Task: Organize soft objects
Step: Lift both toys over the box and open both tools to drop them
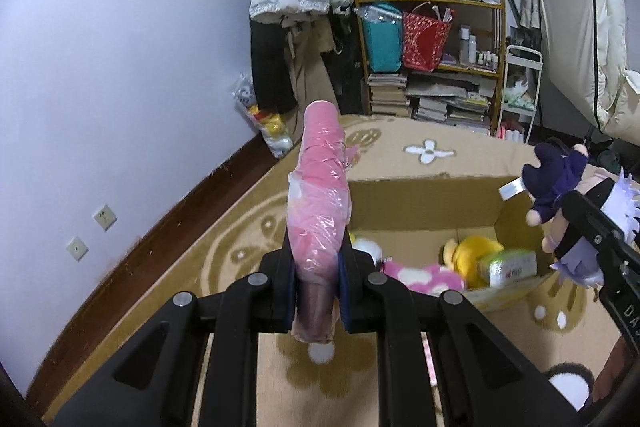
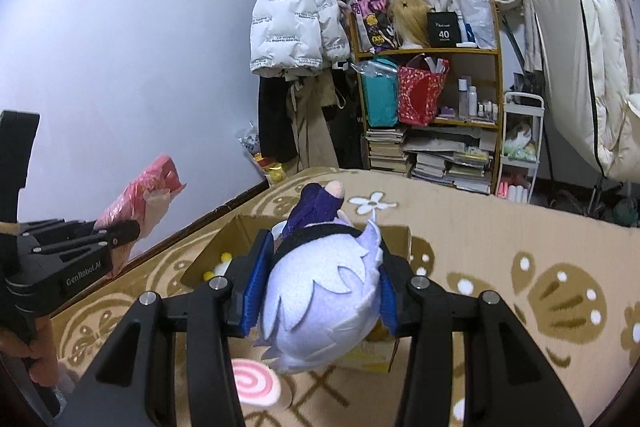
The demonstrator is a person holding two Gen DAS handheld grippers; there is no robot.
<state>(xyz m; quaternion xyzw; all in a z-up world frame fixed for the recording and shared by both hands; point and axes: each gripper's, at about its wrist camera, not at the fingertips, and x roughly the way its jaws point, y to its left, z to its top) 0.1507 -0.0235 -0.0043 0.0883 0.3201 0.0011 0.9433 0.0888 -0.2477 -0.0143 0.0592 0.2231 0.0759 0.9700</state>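
While both claws carry loads, box (image 1: 424,203) lies ahead and below, right of left claw (image 1: 318,291), directly under right claw (image 2: 316,291); right nearer. Left claw clamped on pink roll (image 1: 320,207), plastic-wrapped, crinkly, long axis upright; right claw clamped on doll (image 2: 320,307), felt-haired, round-headed, body pointing forward over box; box cardboard, open, plush inside.
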